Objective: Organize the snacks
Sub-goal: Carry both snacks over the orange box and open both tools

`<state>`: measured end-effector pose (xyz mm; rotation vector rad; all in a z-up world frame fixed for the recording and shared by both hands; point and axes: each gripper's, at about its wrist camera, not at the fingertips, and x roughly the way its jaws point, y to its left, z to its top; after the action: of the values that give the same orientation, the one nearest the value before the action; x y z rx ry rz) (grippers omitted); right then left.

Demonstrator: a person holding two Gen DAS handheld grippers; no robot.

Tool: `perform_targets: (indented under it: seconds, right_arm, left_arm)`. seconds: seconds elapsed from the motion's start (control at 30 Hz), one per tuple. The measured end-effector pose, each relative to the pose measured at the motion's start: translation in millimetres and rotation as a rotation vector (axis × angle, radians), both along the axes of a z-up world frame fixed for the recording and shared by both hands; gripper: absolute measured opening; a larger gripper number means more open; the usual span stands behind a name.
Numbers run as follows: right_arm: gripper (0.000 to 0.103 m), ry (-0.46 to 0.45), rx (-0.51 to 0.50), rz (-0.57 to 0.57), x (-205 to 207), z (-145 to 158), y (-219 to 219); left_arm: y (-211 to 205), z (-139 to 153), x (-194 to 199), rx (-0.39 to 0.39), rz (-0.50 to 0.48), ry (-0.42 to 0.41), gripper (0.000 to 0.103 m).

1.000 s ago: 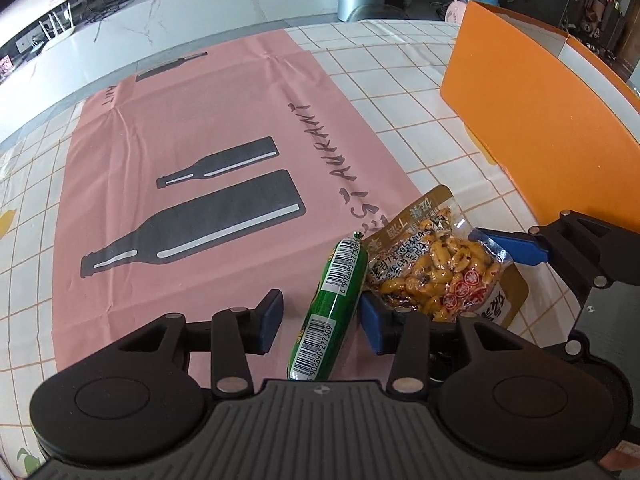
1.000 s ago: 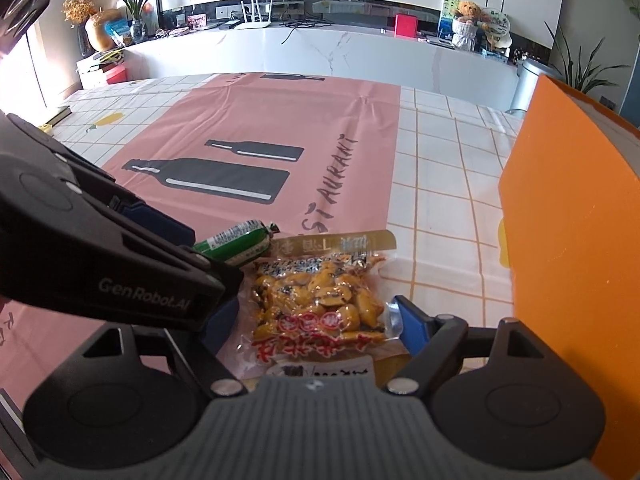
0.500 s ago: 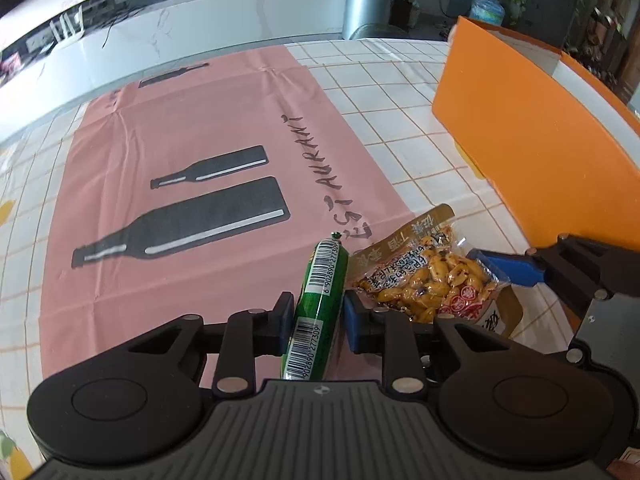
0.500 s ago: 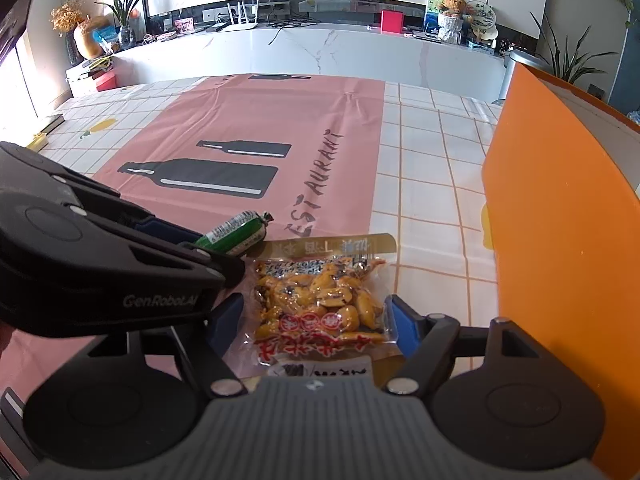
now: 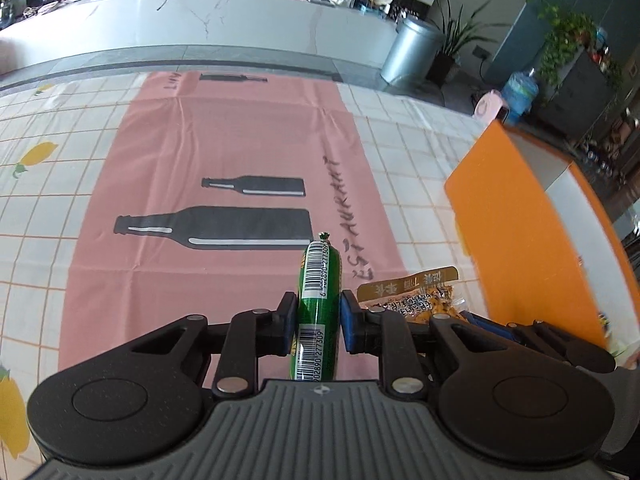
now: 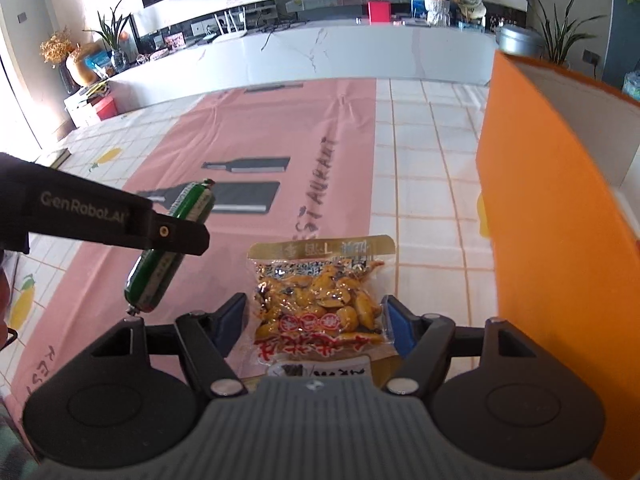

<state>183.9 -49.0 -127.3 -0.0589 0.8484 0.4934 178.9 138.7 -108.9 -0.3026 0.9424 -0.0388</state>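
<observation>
My left gripper [image 5: 316, 320] is shut on a green sausage stick [image 5: 318, 300] and holds it off the pink cloth [image 5: 224, 152]. In the right wrist view the sausage stick [image 6: 160, 276] hangs tilted from the left gripper's black finger [image 6: 120, 224]. A clear packet of yellow beans [image 6: 320, 304] with a gold top strip sits between the blue pads of my right gripper [image 6: 314, 320]. Those jaws are closing, and the pads [image 6: 394, 328] meet the packet's side edges. From the left wrist, only the packet's [image 5: 412, 296] top end shows.
A tall orange box [image 6: 552, 240] stands close on the right, its open top [image 5: 560, 184] partly visible. The checked tablecloth [image 6: 424, 152] lies under the pink cloth. A white counter [image 6: 320, 48] and a metal bin [image 5: 412, 52] stand beyond the table.
The left jaws have shut on the green sausage stick and lifted it off the cloth. The right jaws have narrowed onto the bean packet, and both views have tilted upward.
</observation>
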Motion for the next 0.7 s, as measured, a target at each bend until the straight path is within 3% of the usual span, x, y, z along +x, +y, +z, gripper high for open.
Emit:
perform_targets:
  seconds: [0.13,0.37,0.7]
  right_arm:
    - [0.069,-0.043,0.057,-0.009,-21,34,-11]
    - [0.069,-0.126,0.069,-0.066,-58,85,-46]
    - [0.069,-0.168,0.082,-0.179,-66,122,-138]
  left_arm:
    - [-4,26,-17,-0.031,0.022,-0.055,0.025]
    - [-29,61,-42,-0.071,0.017,-0.108,0.025]
    - [-107,95,-26,-0.077,-0.153,-0.159,0.025]
